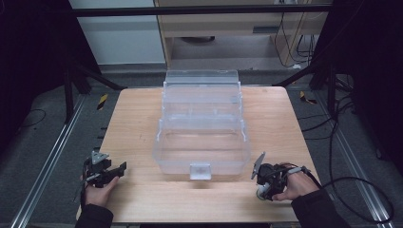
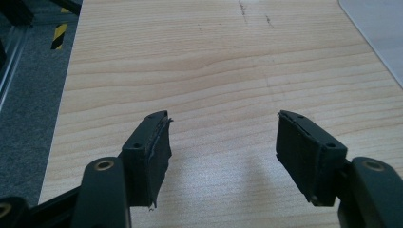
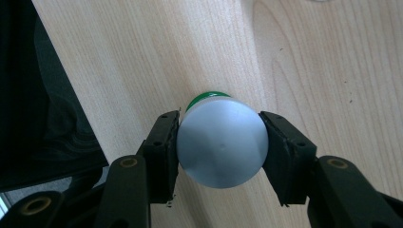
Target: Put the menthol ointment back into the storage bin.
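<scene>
A small round container with a pale grey lid (image 3: 221,149) and a green body stands on the wooden table (image 1: 138,123) near its front right edge. My right gripper (image 3: 219,116) points down over it, and both pads press against the lid's sides. In the high view the container (image 1: 260,193) shows as a pale spot under the right gripper (image 1: 264,188). My left gripper (image 1: 121,169) rests at the front left of the table. Its jaws stand wide apart over bare wood, with nothing between the left gripper's (image 2: 223,137) pads.
A large clear plastic tiered box (image 1: 164,159) stands open in the middle of the table, with a latch (image 1: 200,170) on its front wall. One corner of the box (image 2: 380,33) reaches into the left gripper view. Black frame legs and cables surround the table on the floor.
</scene>
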